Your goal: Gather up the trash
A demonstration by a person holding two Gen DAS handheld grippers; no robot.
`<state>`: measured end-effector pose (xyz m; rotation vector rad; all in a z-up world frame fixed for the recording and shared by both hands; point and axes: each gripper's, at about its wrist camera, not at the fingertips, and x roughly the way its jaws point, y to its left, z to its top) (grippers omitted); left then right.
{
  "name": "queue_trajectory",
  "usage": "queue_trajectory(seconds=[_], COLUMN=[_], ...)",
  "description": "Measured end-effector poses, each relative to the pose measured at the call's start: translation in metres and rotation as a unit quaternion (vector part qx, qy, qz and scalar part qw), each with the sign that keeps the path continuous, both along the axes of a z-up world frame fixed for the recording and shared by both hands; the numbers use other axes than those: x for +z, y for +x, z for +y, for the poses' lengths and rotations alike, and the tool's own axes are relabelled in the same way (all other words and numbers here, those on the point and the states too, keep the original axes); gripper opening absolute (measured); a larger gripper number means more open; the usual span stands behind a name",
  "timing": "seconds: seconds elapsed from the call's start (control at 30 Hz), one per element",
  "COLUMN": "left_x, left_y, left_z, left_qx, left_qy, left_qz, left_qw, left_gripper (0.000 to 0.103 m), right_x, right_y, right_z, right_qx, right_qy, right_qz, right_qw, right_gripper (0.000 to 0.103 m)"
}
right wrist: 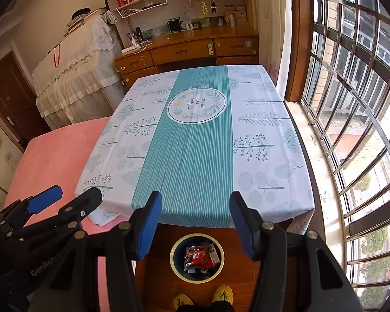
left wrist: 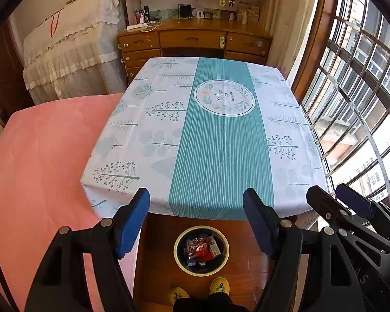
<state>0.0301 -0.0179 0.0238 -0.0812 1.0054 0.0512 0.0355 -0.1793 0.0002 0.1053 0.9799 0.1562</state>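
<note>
A round bin [left wrist: 180,260] with a cream rim stands on the wooden floor below the table's near edge. It holds crumpled red and silver wrappers [left wrist: 200,250] and a small box. It also shows in the right wrist view [right wrist: 174,265], with the wrappers [right wrist: 199,256] inside. My left gripper [left wrist: 196,223] is open and empty, held above the bin. My right gripper [right wrist: 193,225] is open and empty, beside the left one. Each gripper shows in the other's view: the right one [left wrist: 338,200] and the left one [right wrist: 70,199].
A table with a white and teal tablecloth [left wrist: 208,140] lies ahead. A pink bed [left wrist: 39,169] is on the left. A barred window [left wrist: 364,104] is on the right. A wooden desk [left wrist: 195,39] stands at the far wall. Yellow slippers [left wrist: 219,286] are by the bin.
</note>
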Motion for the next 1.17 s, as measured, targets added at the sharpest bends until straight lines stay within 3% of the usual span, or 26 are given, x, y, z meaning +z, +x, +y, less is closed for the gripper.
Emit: queue_trajectory(seconds=[1.17], left_x=[0.002], left_y=[-0.012], left_z=[0.002], left_qx=[0.005], left_qy=[0.003], left_qz=[-0.003], left_qw=[1.0000], left_gripper=[0.072], right_x=[0.003], right_y=[-0.009], right_z=[0.006], right_qx=[0.001], right_qy=[0.003], right_qz=[0.002], right_qw=[1.000], right_gripper=[0.055])
